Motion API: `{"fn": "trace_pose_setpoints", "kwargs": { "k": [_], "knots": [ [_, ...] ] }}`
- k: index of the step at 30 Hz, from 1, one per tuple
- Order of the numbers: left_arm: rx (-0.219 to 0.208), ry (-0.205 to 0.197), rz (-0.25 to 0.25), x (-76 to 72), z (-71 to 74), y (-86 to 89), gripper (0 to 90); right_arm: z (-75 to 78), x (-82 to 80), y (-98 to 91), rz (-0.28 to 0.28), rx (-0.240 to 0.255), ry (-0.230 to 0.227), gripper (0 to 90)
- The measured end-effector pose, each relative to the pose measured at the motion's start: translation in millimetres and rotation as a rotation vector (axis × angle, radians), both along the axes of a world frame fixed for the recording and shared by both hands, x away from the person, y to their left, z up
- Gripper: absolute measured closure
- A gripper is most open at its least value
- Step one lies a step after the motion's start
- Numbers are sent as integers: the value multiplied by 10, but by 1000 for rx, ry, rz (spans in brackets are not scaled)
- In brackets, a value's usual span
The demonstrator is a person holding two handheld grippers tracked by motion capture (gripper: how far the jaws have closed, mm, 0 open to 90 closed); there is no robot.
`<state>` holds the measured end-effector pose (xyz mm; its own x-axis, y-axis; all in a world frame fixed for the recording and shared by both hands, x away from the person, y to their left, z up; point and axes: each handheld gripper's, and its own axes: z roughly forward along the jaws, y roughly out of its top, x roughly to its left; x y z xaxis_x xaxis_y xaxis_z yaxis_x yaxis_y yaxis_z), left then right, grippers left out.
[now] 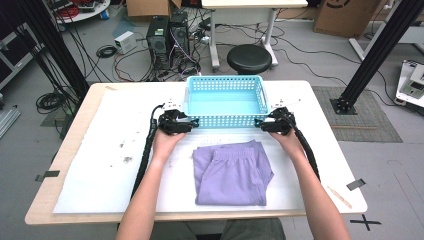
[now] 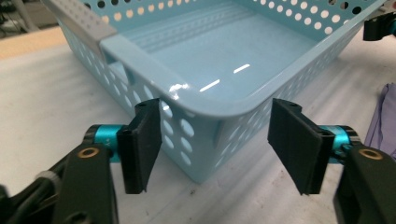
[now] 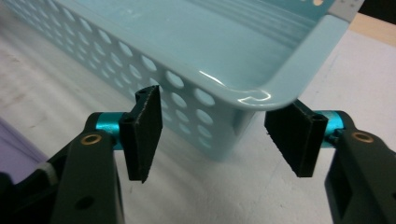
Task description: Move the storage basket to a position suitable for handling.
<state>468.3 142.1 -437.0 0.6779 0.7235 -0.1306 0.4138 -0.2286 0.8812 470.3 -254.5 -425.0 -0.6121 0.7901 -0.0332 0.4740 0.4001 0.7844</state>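
Observation:
A light blue perforated basket [image 1: 192,96] stands empty at the back middle of the table. My left gripper [image 1: 192,123] is open at its near left corner [image 2: 208,140], jaws on either side of that corner and apart from it. My right gripper [image 1: 258,124] is open at the near right corner [image 3: 233,126], its jaws straddling the corner without touching. Folded purple shorts [image 1: 232,172] lie flat on the white sheet in front of the basket, between the person's forearms. An edge of the purple cloth [image 2: 380,116] appears in the left gripper view, and another edge [image 3: 14,144] in the right gripper view.
A white sheet [image 1: 110,150] covers most of the wooden table [image 1: 45,200]. Beyond the far edge stand a black stool [image 1: 249,58], computer towers [image 1: 167,40] and loose cables on the floor. Black frame posts [image 1: 380,50] rise at both sides.

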Motion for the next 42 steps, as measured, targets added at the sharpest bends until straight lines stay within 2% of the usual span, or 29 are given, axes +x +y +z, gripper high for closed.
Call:
{"fn": "trace_pose_setpoints", "kwargs": {
  "k": [2,4,8,11,13,25,28,30,34,42],
  "knots": [
    [24,-13,8,-9,13,-15,395,-3,-7,23,-11,-6,-12,386],
    [46,-24,10,-19,26,-24,411,-7,-6,13,-11,8,1,398],
    [73,-21,11,-47,45,-49,415,5,-25,9,-7,-1,11,403],
    [118,-11,-5,-103,86,-73,418,33,-73,-2,-5,-7,27,404],
    [123,-16,-6,-126,92,-74,419,40,-91,-4,-4,-6,30,404],
    [103,-14,-5,-400,86,-51,410,57,-394,-4,17,-15,23,406],
    [113,-20,-13,-453,76,-58,410,51,-456,-15,19,-16,22,406],
    [111,-27,-14,-487,61,-61,401,42,-506,-19,30,-37,19,407],
    [108,-24,-3,-514,63,-75,399,41,-537,-8,25,-50,18,408],
    [114,-29,-20,-576,60,-98,401,41,-566,-47,16,-35,26,406]
  ]
}}
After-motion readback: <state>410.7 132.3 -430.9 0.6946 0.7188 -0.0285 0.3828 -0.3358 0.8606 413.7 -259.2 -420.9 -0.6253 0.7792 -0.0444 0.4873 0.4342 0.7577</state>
